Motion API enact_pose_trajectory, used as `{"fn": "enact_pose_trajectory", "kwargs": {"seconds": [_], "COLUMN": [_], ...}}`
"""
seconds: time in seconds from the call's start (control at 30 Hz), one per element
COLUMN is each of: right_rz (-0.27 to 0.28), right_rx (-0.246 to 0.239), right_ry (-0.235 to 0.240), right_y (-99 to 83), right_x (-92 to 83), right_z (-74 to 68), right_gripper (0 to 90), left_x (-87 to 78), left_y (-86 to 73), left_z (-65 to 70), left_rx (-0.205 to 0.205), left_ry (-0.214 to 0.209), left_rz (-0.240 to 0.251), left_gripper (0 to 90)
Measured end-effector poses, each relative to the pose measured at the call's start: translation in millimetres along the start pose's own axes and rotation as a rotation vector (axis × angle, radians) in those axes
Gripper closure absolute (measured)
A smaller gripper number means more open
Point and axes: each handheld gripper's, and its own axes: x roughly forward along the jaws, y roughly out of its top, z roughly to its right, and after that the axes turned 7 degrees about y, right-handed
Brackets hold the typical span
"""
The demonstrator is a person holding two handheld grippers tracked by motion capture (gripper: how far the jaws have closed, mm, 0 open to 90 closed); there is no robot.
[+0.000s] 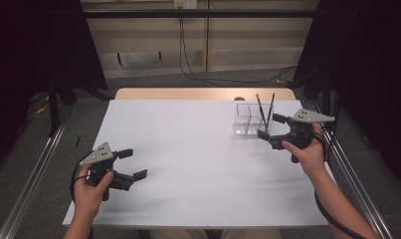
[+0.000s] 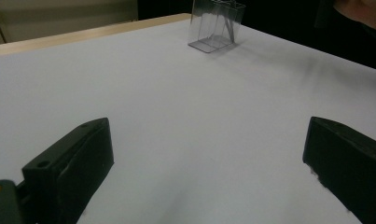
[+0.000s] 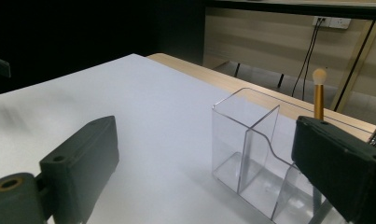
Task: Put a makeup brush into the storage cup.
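right gripper [image 1: 272,130] at right of frame, jaws wide and empty, beside clear organizer [image 1: 249,119] holding two brushes [image 1: 265,112]; left gripper [image 1: 131,164] lower left, wide, idle. best backed away level to avoid tipping organizer.

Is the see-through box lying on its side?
No, the clear box stands upright on the white table, with two brushes sticking up out of it.

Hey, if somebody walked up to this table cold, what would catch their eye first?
Probably the clear plastic organizer at the far right of the white table, with two thin brushes standing in it. Next, the right gripper beside that organizer, jaws open with nothing between them. The left gripper sits open over the near left of the table.
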Motion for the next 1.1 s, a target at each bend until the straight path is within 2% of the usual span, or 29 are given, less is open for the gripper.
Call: {"fn": "enact_pose_trajectory", "kwargs": {"seconds": [0.23,0.43,0.53,0.57,0.73,0.77,0.8,0.9,1.1], "right_rz": [0.008,0.005,0.0,0.0,-0.003,-0.001,-0.005,-0.009,-0.028], "right_rx": [-0.009,-0.018,-0.023,-0.024,-0.029,-0.026,-0.028,-0.029,-0.035], "right_ry": [0.013,0.033,0.039,0.04,0.046,0.045,0.051,0.053,0.057], "right_y": [-1.4,-3.9,-5.9,-6.5,-9.9,-10.1,-10.3,-11.6,-16.2], "right_x": [-5.8,-6.5,-6.5,-6.8,-10.9,-12.0,-13.1,-15.2,-17.4], "right_z": [-4.5,-7.7,-10.7,-11.6,-16.0,-17.0,-17.7,-20.0,-23.6], "right_gripper": [4.1,3.4,3.4,3.4,3.4,3.4,3.4,3.4,3.4], "left_x": [-2.3,-7.7,-8.1,-7.6,-4.7,-4.7,-4.3,-4.9,-6.4], "left_y": [-0.4,-2.7,-3.4,-3.6,-2.6,-2.6,-3.0,-3.4,-3.2], "left_z": [3.4,4.2,3.2,2.6,2.2,1.7,2.8,2.0,2.0], "left_rx": [0.005,-0.006,0.002,-0.004,0.001,0.003,-0.003,0.007,0.005], "left_ry": [-0.003,0.007,0.019,0.004,0.009,-0.002,0.009,0.0,0.007], "left_rz": [-0.006,0.0,-0.003,-0.008,-0.001,-0.005,-0.003,-0.011,-0.007], "left_gripper": [1.7,1.7,1.7,1.7,1.7,1.7,1.7,1.7,1.7]}}
